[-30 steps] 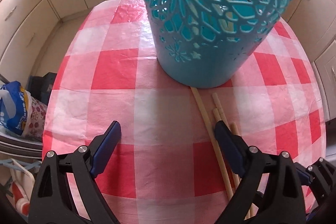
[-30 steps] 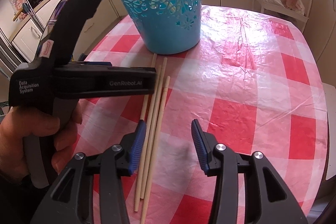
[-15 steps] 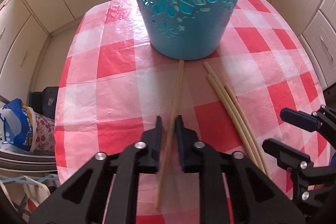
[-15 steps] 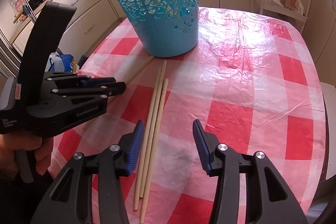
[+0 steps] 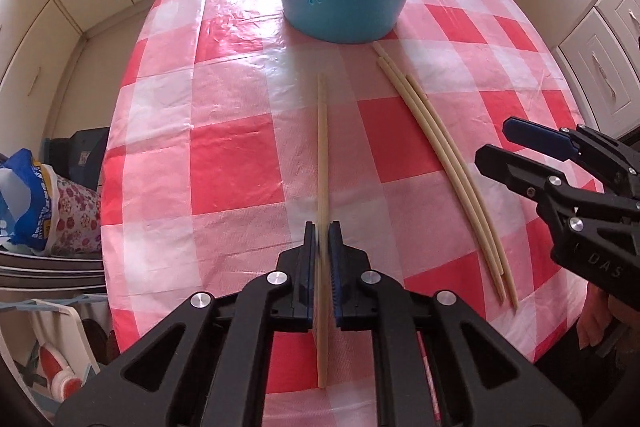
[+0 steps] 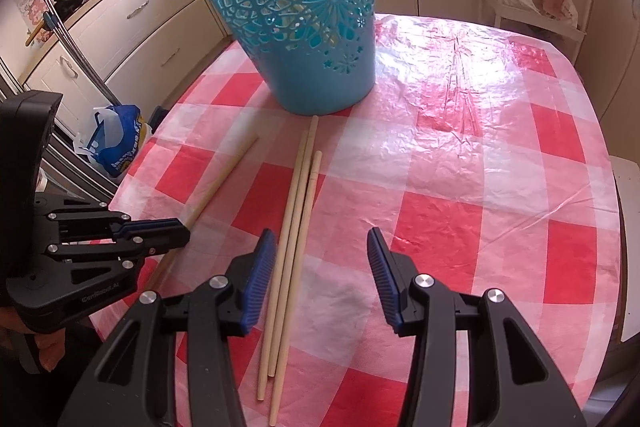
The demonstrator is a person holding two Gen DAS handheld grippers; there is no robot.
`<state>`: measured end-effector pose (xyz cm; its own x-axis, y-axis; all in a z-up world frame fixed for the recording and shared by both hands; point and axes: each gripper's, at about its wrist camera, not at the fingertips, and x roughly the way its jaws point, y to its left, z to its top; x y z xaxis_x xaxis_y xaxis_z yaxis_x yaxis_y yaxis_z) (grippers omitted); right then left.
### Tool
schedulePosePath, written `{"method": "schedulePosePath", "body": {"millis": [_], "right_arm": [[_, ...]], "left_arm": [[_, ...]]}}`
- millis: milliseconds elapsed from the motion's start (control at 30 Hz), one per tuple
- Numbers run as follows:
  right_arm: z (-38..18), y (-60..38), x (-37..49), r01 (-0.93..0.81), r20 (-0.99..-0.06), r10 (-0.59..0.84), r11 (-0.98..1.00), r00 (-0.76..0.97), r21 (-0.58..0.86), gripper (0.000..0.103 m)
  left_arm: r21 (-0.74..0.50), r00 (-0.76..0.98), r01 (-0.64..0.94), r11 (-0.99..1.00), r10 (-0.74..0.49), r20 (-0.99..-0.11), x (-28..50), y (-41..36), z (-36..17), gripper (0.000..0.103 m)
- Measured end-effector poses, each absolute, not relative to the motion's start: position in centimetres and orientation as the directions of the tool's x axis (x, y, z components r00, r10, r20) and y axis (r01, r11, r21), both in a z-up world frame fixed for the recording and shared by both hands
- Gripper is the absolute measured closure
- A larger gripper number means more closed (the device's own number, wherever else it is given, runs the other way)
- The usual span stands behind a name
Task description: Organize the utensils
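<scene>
Left wrist | left gripper (image 5: 322, 235) clenched on chopstick (image 5: 322, 147) | right gripper (image 6: 322, 245) released

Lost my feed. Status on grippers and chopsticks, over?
Left gripper has just closed on one chopstick. Right gripper open, empty, over three chopsticks on the cloth. Blue basket upright ahead, path clear.
</scene>
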<state>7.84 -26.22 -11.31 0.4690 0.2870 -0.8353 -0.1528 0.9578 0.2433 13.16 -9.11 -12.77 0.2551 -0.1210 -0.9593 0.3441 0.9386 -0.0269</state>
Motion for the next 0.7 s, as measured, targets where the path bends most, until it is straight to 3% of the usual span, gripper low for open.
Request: {"method": "schedulePosePath", "body": {"millis": [33,100,133,333,600,700], "right_arm": [[-11.4,-26.1,7.9,-0.153,-0.836,0.286,0.958,0.469,0.242,0.056],[-11.4,-26.1,7.9,-0.149,-0.832,0.279,0.96,0.479,0.236,0.056],[-11.4,-26.1,7.9,-0.148,-0.831,0.276,0.961,0.483,0.233,0.057],[-11.6,-25.8,8.3,-0.15,-0.818,0.273,0.962,0.507,0.227,0.073],[-12.7,-23.9,9.1,-0.173,-0.835,0.197,0.977,0.514,0.124,0.073],[-12.8,-24.6,9.4,-0.157,-0.832,0.222,0.974,0.509,0.165,0.073]], "left_arm": [[-0.011,0.269,0.338,0.941,-0.108,-0.957,13.4,-9.1,-12.7,0.079],[0.008,0.296,0.324,0.946,-0.093,-0.951,14.2,-9.3,-12.5,0.065],[0.01,0.307,0.321,0.947,-0.095,-0.947,14.7,-9.5,-12.3,0.063],[0.036,0.338,0.295,0.955,-0.069,-0.939,17.9,-10.0,-12.8,0.064],[0.039,0.349,0.298,0.954,-0.071,-0.934,18.8,-10.5,-13.6,0.064],[0.032,0.347,0.294,0.955,-0.076,-0.935,18.8,-10.4,-13.6,0.064]]}}
